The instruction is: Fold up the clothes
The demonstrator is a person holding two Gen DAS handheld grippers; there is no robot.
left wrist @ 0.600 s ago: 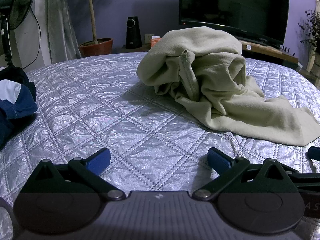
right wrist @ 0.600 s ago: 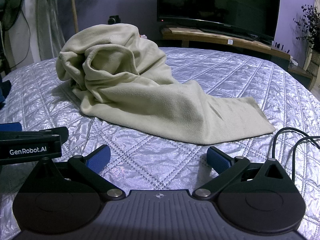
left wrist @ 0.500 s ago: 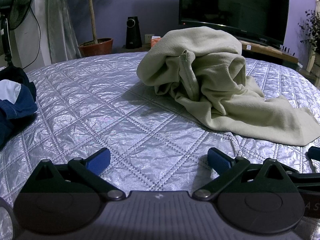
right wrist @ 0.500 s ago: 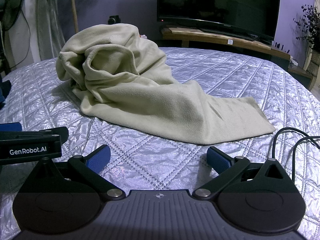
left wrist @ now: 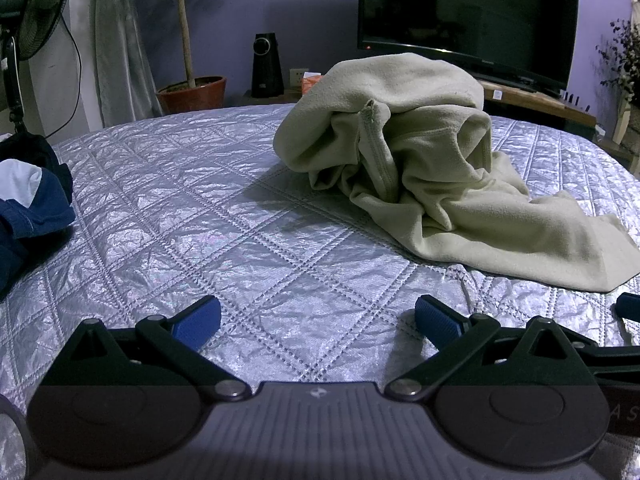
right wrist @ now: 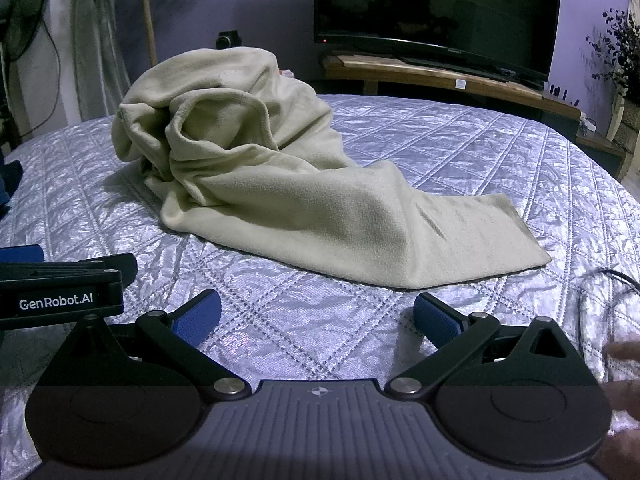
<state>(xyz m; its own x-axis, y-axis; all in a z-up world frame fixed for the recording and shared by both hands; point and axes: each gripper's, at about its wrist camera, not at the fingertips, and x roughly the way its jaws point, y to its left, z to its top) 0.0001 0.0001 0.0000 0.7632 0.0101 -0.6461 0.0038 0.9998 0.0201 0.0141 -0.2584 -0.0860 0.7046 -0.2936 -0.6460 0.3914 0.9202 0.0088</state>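
While both tools gape wide and empty, left tool (left wrist: 318, 316), right tool (right wrist: 318, 314), crumpled beige fleece (right wrist: 256, 184) ahead on silver quilt (left wrist: 180, 216)

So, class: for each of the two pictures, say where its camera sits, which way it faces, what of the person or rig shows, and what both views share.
Left wrist: sits on the left gripper, facing forward and down over the quilted bedspread at the beige fleece garment; its open blue fingers show.
Right wrist: sits on the right gripper, facing the same way; its open fingers, the left gripper's side and part of a hand show.
Shared: garment, bedspread, television.
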